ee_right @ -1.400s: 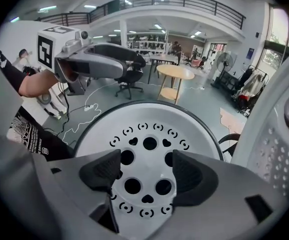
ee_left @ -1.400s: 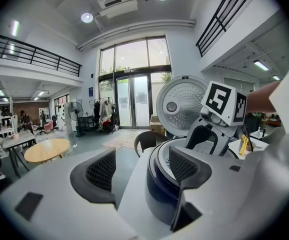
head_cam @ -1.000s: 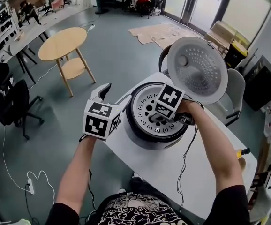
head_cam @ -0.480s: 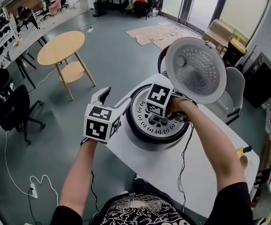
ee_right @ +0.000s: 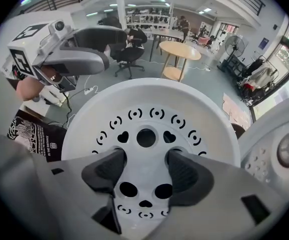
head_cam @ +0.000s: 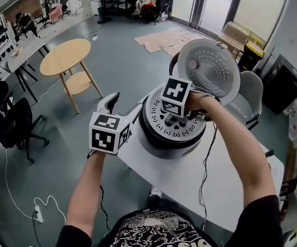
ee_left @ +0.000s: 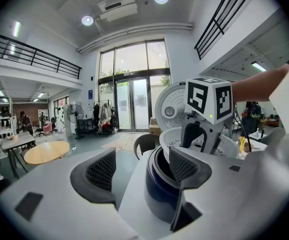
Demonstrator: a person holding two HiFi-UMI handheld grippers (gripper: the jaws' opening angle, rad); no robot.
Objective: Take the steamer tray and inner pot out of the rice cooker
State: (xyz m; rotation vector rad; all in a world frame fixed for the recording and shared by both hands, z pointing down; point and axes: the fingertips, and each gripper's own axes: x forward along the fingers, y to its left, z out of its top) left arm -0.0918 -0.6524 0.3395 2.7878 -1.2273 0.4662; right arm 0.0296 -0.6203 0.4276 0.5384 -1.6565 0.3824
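White steamer tray clamped in right tool, jaws just closed further

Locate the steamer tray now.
Steamer tray: head view centre, just above the rice cooker rim, in front of the open lid; right gripper, jaws just closed further, pinches its middle.

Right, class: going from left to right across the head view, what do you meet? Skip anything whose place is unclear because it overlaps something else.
Office chair → round table → left gripper → steamer tray → grey chair → black box
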